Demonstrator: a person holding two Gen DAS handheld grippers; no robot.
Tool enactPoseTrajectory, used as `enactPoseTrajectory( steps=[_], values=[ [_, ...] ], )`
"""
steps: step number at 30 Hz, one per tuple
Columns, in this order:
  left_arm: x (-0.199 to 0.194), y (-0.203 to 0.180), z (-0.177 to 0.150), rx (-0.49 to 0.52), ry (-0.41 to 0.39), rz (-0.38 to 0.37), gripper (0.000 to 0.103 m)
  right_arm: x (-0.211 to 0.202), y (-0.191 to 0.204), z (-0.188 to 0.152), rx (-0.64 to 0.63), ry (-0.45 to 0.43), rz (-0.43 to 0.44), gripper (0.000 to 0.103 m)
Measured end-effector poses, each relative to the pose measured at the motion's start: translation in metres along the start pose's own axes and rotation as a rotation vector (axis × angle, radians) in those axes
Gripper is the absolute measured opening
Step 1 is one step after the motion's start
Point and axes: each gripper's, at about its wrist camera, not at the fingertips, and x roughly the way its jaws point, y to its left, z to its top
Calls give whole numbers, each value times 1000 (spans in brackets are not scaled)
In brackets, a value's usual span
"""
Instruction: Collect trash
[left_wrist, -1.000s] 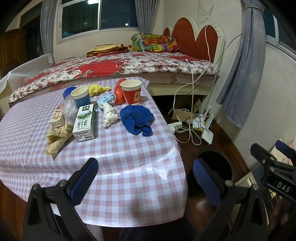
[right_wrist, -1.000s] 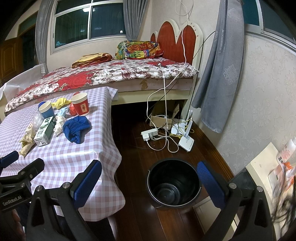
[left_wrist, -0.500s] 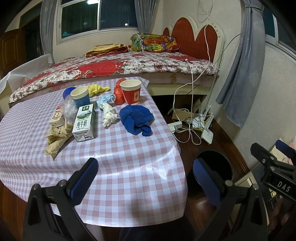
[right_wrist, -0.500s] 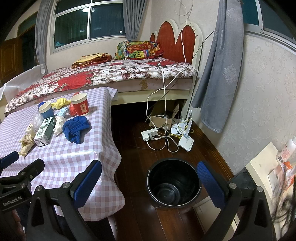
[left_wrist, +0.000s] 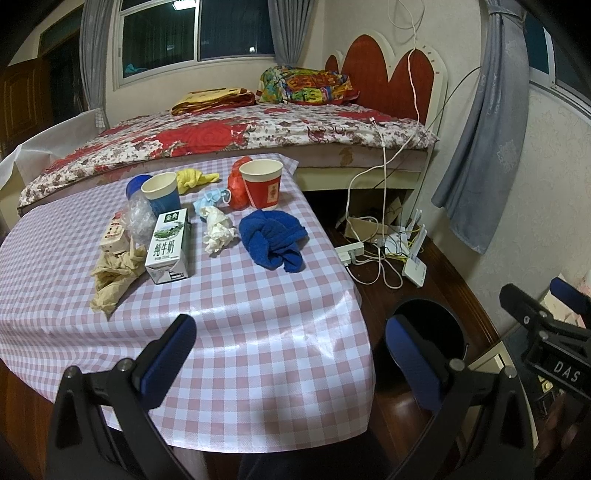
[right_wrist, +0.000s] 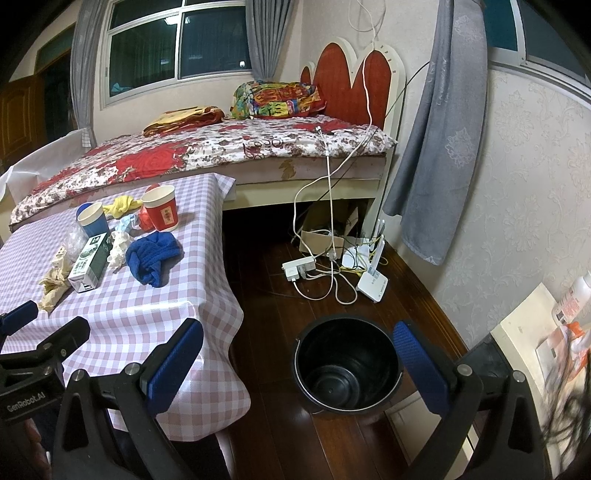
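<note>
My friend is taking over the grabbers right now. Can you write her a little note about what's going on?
Left gripper: open, empty, over the near edge of the table.
Right gripper: open, empty, above the floor by the black bin.
Trash on the table: milk carton, brown paper wad, white tissue, blue cup, red cup, face mask, clear plastic, small box. The blue cloth and yellow cloth may not be trash.
Done: nothing; the bin looks empty.
Left: bin every piece.

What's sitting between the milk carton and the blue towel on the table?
A crumpled white tissue lies between the milk carton and the blue towel, clearest in the left wrist view.
</note>
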Motion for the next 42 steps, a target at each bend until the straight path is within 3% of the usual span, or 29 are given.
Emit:
enactPoseTrajectory(
  steps=[33, 42],
  values=[
    [1, 0, -1, 1, 3, 6, 103, 0, 6, 2, 0, 2, 6, 103],
    [8, 28, -1, -24, 16, 57, 103, 14, 31, 4, -20, -8, 67, 103]
  ],
)
